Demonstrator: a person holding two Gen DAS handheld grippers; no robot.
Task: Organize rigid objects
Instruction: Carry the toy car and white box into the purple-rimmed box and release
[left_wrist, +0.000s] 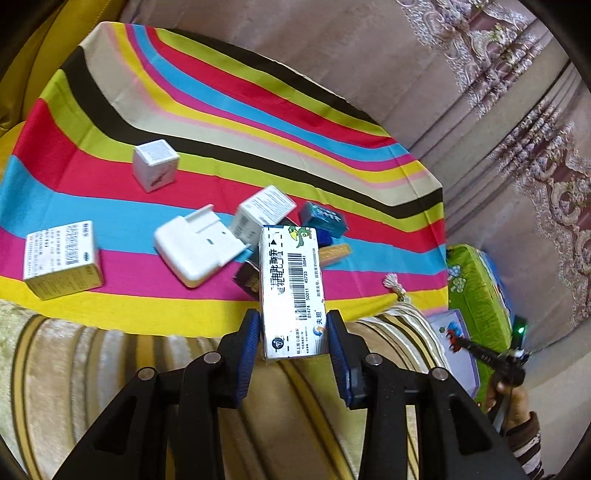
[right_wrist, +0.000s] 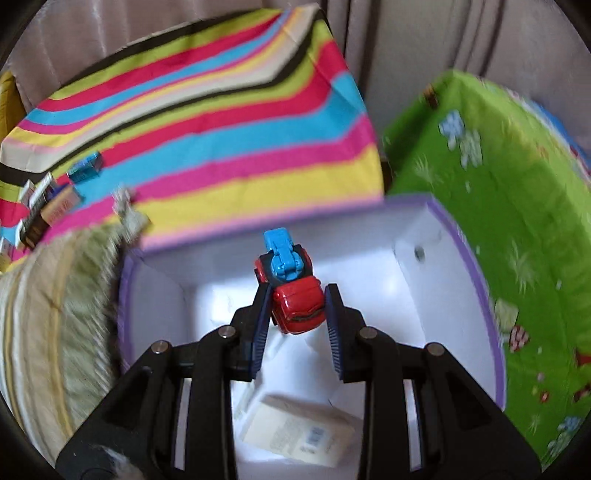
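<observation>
White carton (left_wrist: 291, 291) with barcode, seen in left wrist view: digits beside the bars read "81474 50011 45733", then a last group, roughly "58841", not sure. Large Chinese characters run along its length, too distorted to transcribe safely. Near its lower end a logo with "夫坦". Cartoon green bird printed at the far end, next to a small black arrow mark. Printed box (left_wrist: 61, 258) at left on the striped cloth: dense Chinese print, unreadable. Right wrist view: nothing legible, blurred.

Rainbow-striped cloth (left_wrist: 221, 110); red-and-blue toy truck (right_wrist: 291, 288); white, purple-rimmed box (right_wrist: 461, 258).
</observation>
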